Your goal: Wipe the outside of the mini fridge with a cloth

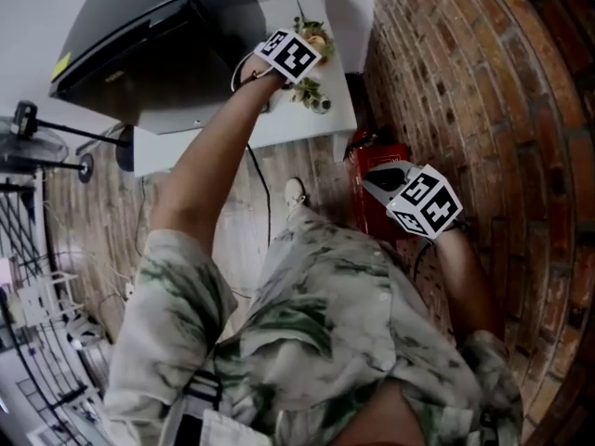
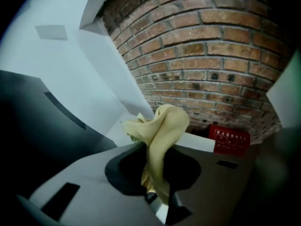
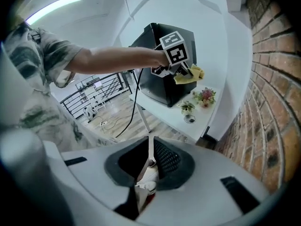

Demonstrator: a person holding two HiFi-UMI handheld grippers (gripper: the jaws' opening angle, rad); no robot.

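Right tongs: low by the person's side, closed down to a sliver, nothing gripped. Through the sliver only a shoe and wooden floor show. They hang just over a red box at the foot of the brick wall.

Left arm: stretched out toward the worktop.

Left tongs: clamped on the yellow cloth, which bunches up and folds over above the tips.

Mini fridge: black, sits on the white worktop, left of the left tongs. From the right gripper view the cloth is up at the fridge's top corner on the wall-facing side. Can't confirm contact between cloth and fridge.

Two small potted plants stand on the worktop just past the left tongs, between fridge and brick wall.
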